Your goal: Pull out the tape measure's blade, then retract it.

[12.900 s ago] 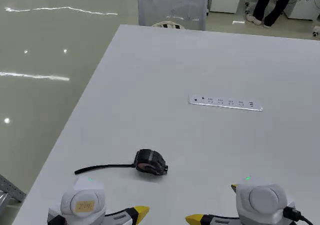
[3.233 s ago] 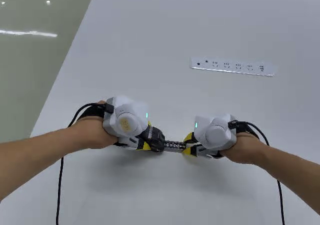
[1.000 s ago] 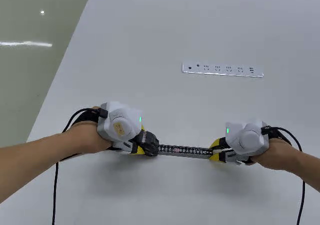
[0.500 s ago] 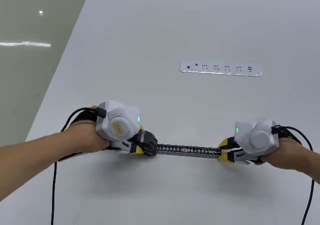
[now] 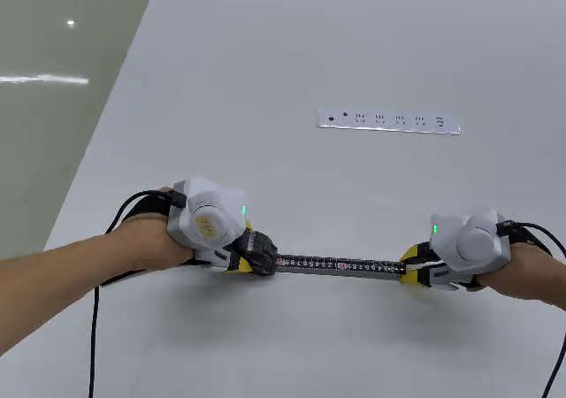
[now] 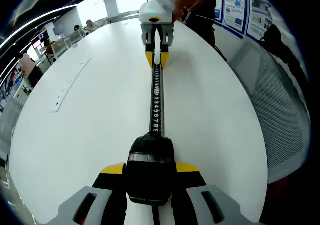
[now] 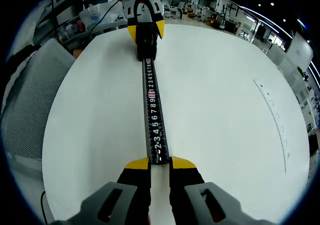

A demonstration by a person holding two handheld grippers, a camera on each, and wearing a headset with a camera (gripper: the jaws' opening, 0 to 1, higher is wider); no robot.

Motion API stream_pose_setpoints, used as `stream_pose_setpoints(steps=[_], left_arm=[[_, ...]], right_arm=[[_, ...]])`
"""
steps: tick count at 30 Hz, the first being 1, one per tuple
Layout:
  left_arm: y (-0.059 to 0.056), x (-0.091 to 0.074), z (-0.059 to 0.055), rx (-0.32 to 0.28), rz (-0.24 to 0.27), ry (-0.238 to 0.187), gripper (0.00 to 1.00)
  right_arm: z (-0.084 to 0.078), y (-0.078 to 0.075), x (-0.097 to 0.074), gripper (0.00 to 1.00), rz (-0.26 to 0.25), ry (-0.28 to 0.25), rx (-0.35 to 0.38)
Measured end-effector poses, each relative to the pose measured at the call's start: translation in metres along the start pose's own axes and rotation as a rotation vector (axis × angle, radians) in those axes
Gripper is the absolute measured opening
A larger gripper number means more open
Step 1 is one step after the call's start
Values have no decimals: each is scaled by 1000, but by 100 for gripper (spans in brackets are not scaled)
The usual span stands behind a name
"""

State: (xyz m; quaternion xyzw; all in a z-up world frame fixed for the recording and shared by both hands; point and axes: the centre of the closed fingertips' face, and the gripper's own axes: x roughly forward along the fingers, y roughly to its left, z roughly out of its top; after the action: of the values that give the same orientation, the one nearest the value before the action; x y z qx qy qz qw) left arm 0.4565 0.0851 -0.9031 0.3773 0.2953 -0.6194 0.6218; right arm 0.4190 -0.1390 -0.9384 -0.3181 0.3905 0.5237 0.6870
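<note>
With our left gripper [image 5: 239,256] clamped on the black plastic tape measure case [image 5: 261,253] between its jaws, the black numbered blade [image 5: 340,264] runs straight to our right gripper [image 5: 412,271], which pinches its tip, so we should pull level and in line, without twisting.

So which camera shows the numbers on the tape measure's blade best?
The right gripper view: the blade runs up from the right gripper, numerals large and readable. The left gripper view shows it leaving the case in the left gripper, numerals smaller. The head view shows the whole stretch, numerals tiny.
</note>
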Motion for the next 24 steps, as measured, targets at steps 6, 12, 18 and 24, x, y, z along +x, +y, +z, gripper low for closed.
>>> stream_pose_setpoints(steps=[6,12,18,24], left_arm=[[0,0,1,0,1,0,30],[0,0,1,1,1,1,30],[0,0,1,2,0,0,30],[0,1,0,2,-1,0,30]], right_arm=[[-8,-2,-5,12,-4,4,4],[-13,-2,-7,12,-6,7,11],[-15,-3,-9,12,-5,9,14],[-17,-3,-9,12,-3,11,9]])
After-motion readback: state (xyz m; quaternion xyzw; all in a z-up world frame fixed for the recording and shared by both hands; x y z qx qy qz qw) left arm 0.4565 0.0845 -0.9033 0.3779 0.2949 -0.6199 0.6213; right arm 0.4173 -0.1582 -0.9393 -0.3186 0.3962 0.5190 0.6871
